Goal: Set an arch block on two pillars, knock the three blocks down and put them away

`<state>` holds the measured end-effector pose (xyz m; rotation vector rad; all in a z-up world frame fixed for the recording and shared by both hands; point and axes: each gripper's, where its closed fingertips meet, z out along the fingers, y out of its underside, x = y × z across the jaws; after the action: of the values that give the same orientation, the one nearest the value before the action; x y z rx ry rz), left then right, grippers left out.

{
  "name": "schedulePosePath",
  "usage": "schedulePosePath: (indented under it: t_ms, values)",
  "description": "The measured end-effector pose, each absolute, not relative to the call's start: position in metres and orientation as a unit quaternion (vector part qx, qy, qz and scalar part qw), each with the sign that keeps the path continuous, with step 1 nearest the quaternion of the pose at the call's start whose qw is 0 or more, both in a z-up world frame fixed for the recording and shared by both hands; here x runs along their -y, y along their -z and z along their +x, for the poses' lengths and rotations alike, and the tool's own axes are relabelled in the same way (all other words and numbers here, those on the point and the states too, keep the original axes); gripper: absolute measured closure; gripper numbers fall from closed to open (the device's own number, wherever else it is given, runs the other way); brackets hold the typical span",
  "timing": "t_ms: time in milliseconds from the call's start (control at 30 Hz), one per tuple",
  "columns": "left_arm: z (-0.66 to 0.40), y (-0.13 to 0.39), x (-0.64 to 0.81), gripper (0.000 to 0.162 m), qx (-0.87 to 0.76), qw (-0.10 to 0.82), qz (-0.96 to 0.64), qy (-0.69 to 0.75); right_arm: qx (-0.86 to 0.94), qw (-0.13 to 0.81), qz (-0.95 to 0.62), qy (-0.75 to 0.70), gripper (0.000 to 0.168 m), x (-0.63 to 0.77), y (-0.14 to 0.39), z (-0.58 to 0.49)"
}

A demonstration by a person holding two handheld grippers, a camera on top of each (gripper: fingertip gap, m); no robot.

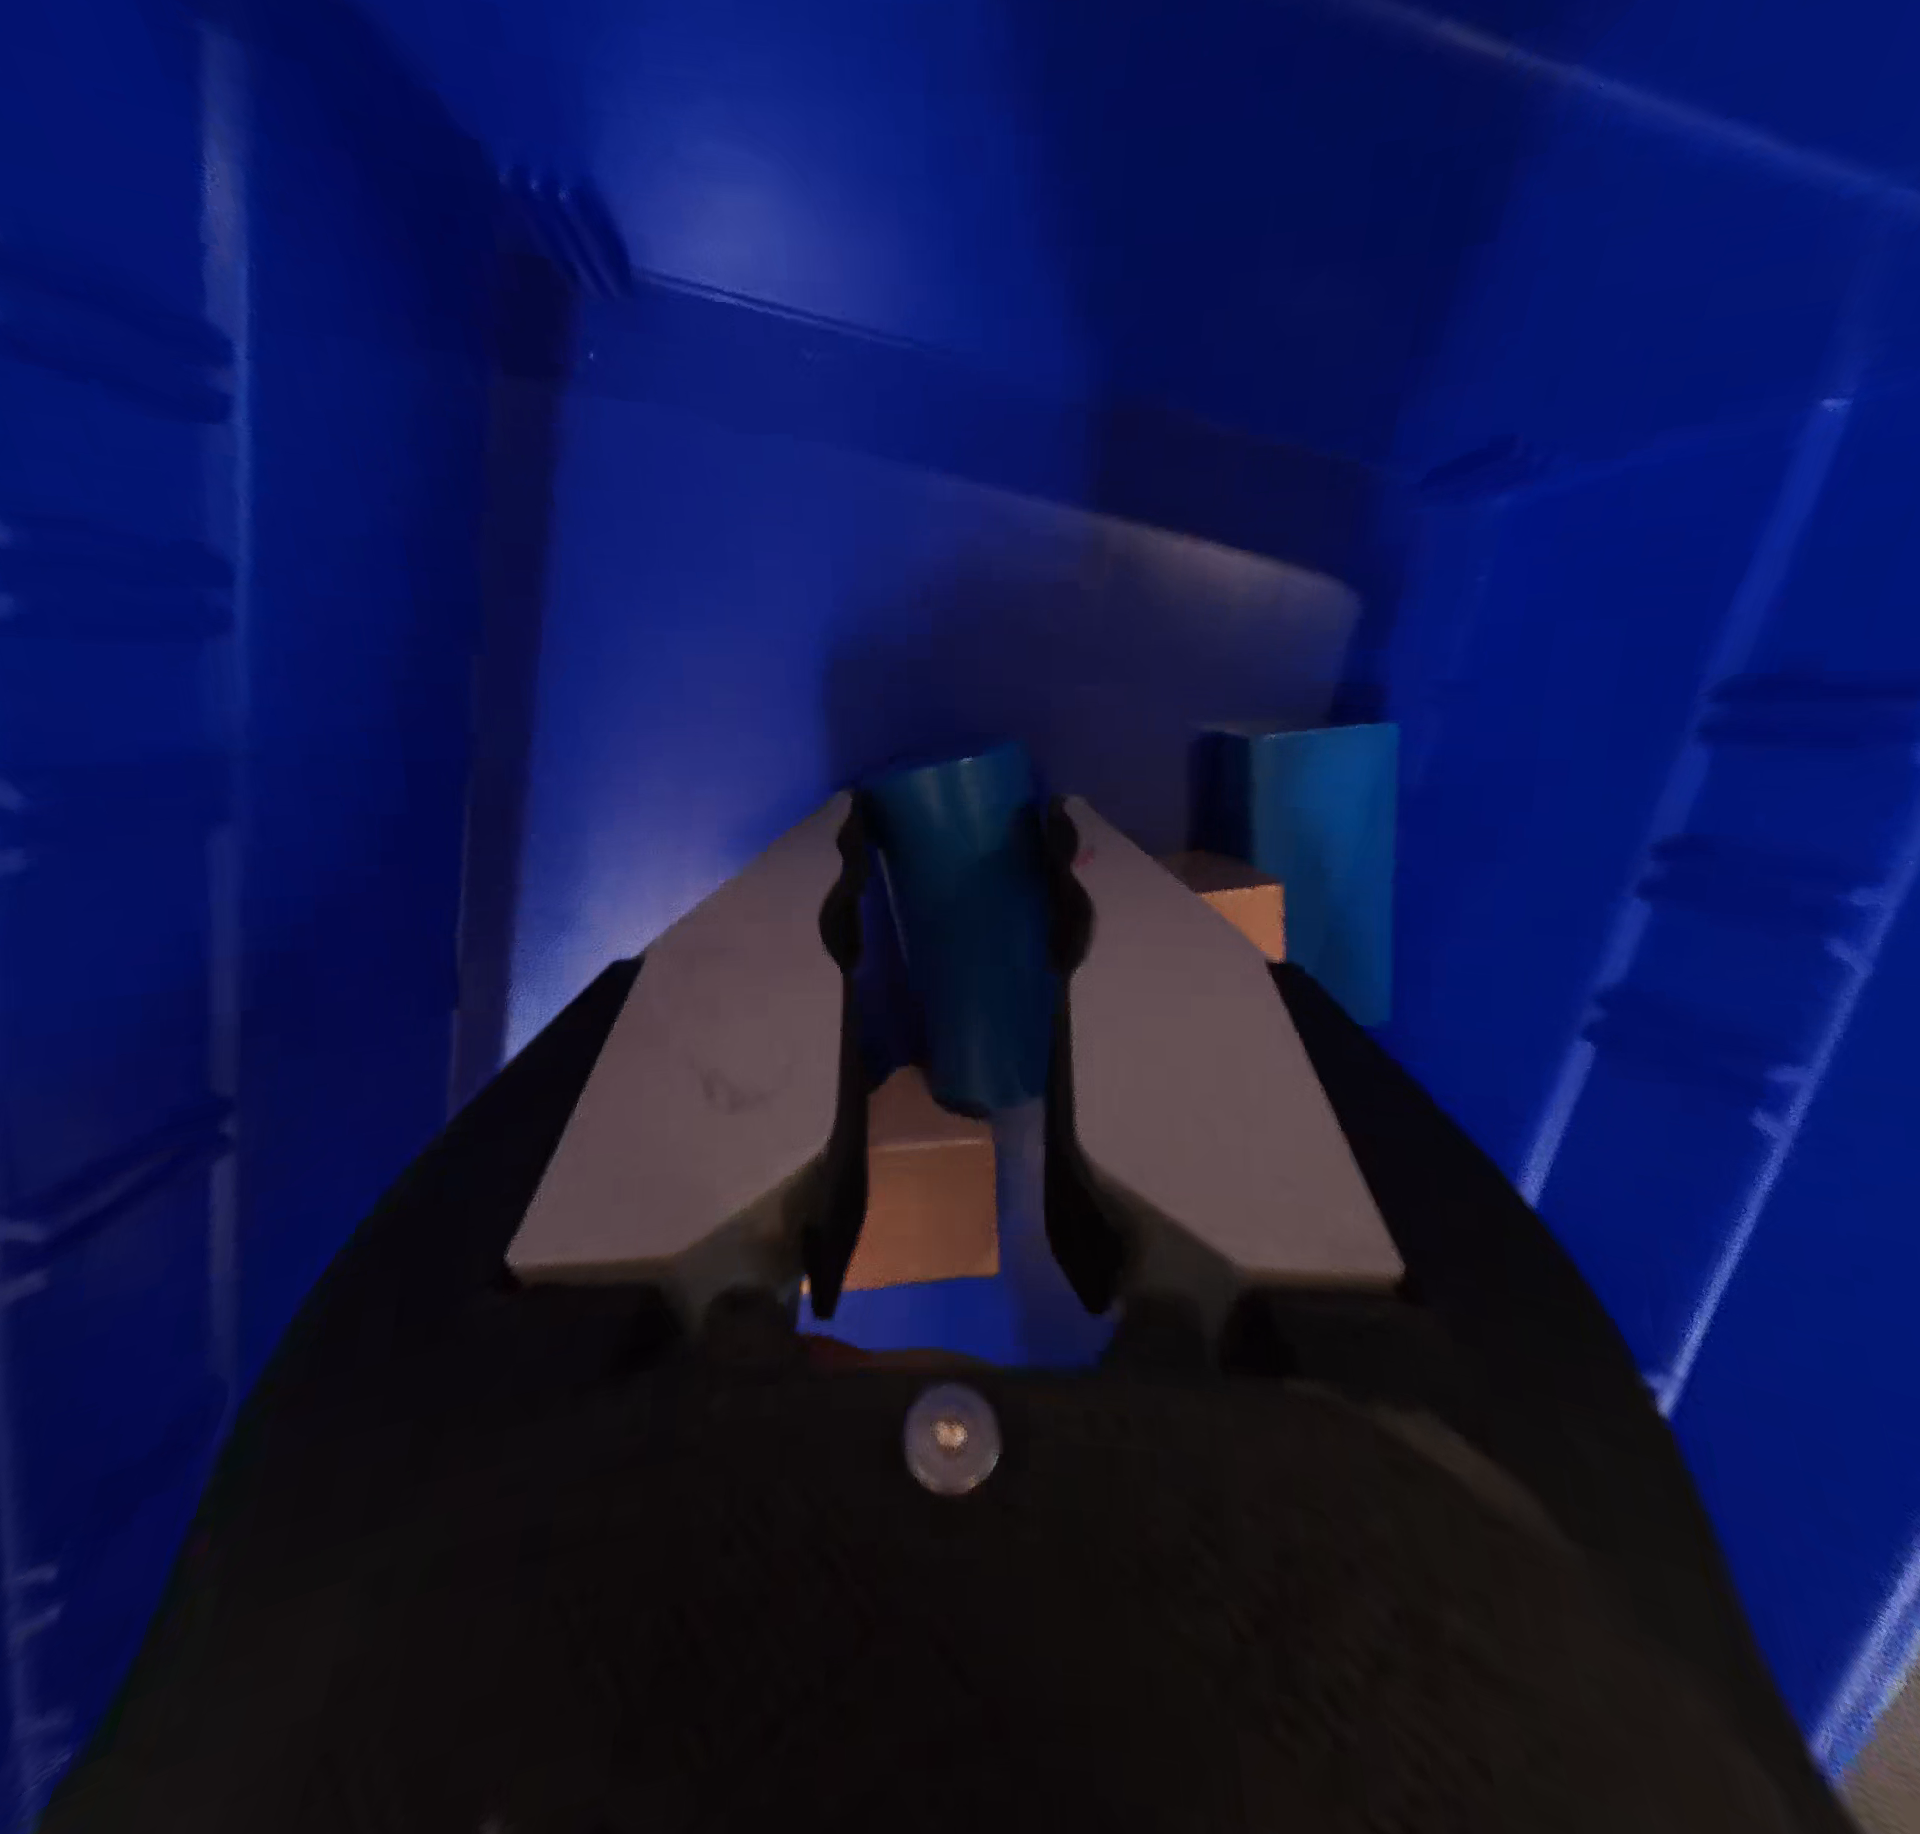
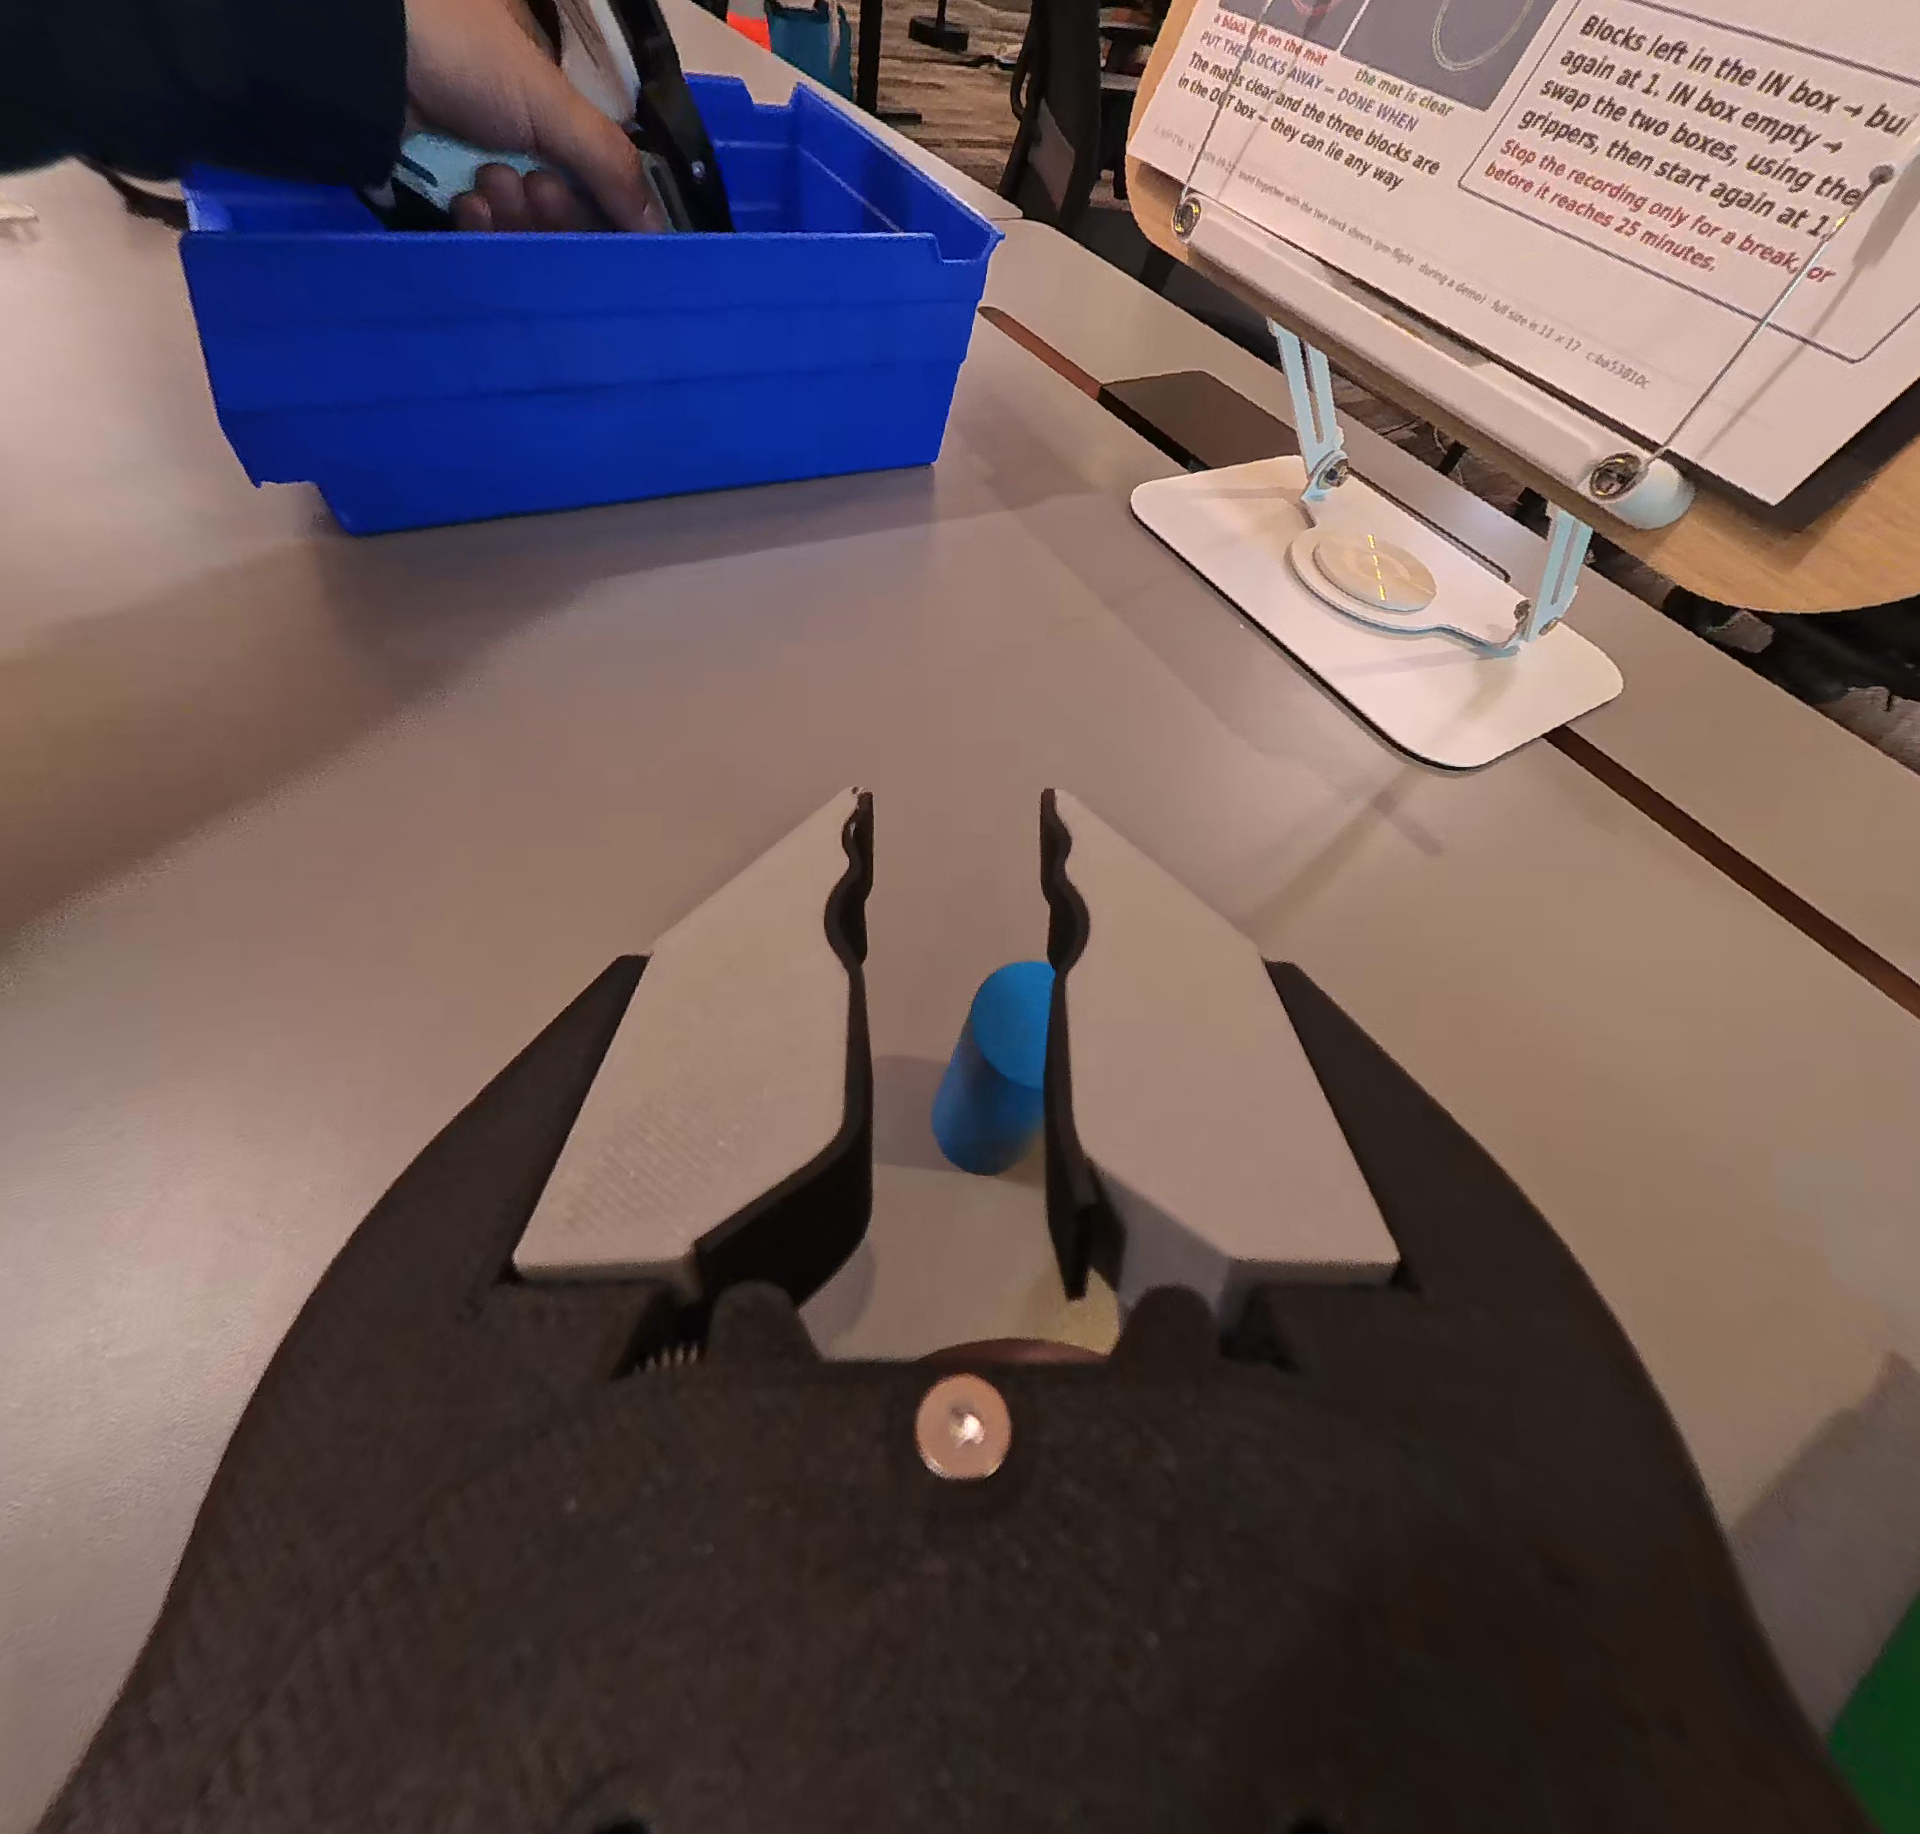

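Observation:
In the left wrist view my left gripper (image 1: 956, 808) is deep inside a blue bin (image 1: 727, 537), shut on a blue cylinder block (image 1: 966, 932) that stands upright between the jaws. A plain wooden block (image 1: 925, 1202) lies under it. A blue flat-sided block (image 1: 1325, 849) and another wooden block (image 1: 1242, 911) sit at the bin's right wall. In the right wrist view my right gripper (image 2: 956, 808) is open, low over the grey table (image 2: 416, 797). A second blue cylinder (image 2: 992, 1067) lies tilted between the fingers, against the right finger (image 2: 1060, 1057).
The blue bin (image 2: 582, 350) stands at the table's far left, with a hand (image 2: 520, 91) holding the left gripper inside it. A white stand (image 2: 1371, 600) carrying an instruction sheet (image 2: 1558, 143) is at the far right. A green patch (image 2: 1881, 1711) shows at the lower right.

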<state>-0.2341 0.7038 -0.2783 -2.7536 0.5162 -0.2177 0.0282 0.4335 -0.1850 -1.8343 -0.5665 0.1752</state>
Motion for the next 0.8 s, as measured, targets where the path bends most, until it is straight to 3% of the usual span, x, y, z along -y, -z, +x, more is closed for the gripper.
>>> schedulePosePath:
  t_ms: [333,800]
  values:
    - [-0.208,0.229,-0.735,0.133,-0.296,0.386,-0.858,0.163,0.253,0.557,-0.789,-0.062,0.139,-0.435,0.195,0.025]
    - [-0.204,0.241,-0.732,0.134,-0.348,0.400,-0.841,0.109,0.259,0.540,-0.799,-0.051,0.139,-0.438,0.208,0.025]
